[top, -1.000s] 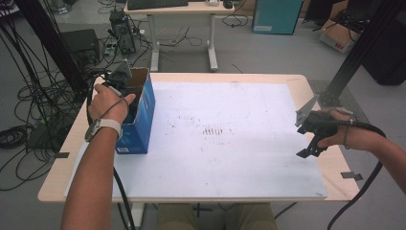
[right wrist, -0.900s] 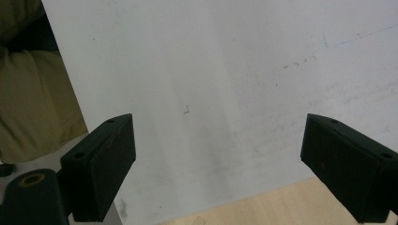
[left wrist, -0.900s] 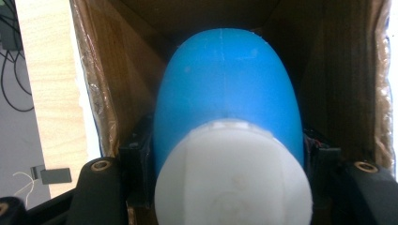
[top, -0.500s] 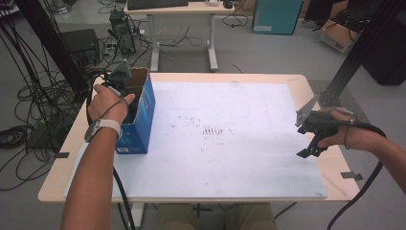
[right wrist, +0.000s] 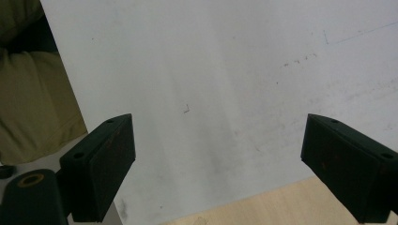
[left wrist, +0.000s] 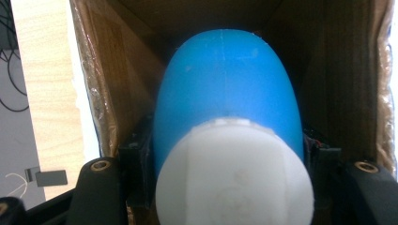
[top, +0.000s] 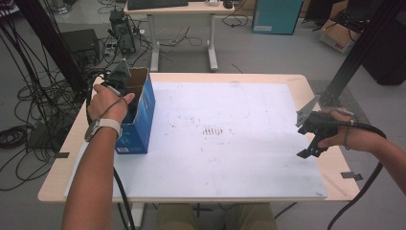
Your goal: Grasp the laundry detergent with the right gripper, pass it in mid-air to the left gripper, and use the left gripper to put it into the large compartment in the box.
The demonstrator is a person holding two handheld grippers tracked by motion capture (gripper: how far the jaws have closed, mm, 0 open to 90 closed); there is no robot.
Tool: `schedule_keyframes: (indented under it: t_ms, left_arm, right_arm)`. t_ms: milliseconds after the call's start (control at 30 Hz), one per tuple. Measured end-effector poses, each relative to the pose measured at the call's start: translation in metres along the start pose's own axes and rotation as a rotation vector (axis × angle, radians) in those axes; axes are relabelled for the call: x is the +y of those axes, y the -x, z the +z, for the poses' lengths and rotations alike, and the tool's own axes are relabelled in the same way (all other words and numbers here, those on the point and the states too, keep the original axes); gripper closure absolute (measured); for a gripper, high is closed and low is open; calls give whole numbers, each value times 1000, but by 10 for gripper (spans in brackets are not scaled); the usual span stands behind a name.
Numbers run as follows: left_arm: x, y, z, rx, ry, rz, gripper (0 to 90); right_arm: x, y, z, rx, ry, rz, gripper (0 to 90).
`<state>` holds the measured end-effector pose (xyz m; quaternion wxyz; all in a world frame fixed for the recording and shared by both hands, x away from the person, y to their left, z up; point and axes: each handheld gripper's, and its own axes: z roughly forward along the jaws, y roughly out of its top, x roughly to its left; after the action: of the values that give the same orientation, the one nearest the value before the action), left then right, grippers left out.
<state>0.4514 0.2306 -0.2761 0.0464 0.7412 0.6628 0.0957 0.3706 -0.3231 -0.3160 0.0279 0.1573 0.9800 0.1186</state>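
Note:
An open blue cardboard box [top: 139, 120] stands at the table's left side. My left gripper [top: 123, 86] reaches down into its top, with the hand above it. Seen from the left gripper view, a blue bottle [left wrist: 226, 89] with a white cap [left wrist: 233, 176] sits inside the box's brown walls [left wrist: 112, 84], and the left gripper [left wrist: 227, 157] is shut on the bottle's sides. My right gripper [top: 309, 143] hovers low over the right edge of the white sheet [top: 230, 143]. Its jaws stand wide apart, and the right gripper [right wrist: 218, 154] holds nothing.
The white sheet [right wrist: 225, 70] covers most of the wooden table [top: 335, 175], with faint dark marks [top: 213, 130] near its middle. The person's lap [right wrist: 33, 98] lies just past the table's near edge. Desks, cables and boxes stand on the floor beyond.

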Motion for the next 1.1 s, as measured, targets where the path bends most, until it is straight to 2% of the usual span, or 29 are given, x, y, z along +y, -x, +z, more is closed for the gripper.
schedule_keyframes:
  t_ms: [133, 167, 200, 333, 800, 1000, 1100]
  left_arm:
    - [0, -1, 0, -13, 9, 2, 363]
    - [0, -2, 0, -18, 10, 1, 360]
    - [0, -3, 0, -25, 6, -1, 349]
    - [1, -3, 1, -49, 2, -5, 279]
    - [-1, -9, -1, -105, 28, -7, 275]
    - [-3, -12, -10, -134, 55, 3, 264]
    - [-4, -12, -20, -133, 76, 9, 174]
  right_arm:
    - [-1, -1, 1, 5, -8, 2, 101]
    - [-2, -2, 3, -12, 14, 8, 102]
    - [-2, 0, 2, 6, -2, -2, 102]
    - [-2, -1, 1, 3, -4, 4, 102]
    - [-4, -3, 0, 4, 2, 8, 101]
    - [-5, -5, -1, 3, 6, 4, 102]
    - [-5, -5, -2, 4, 6, 4, 101]
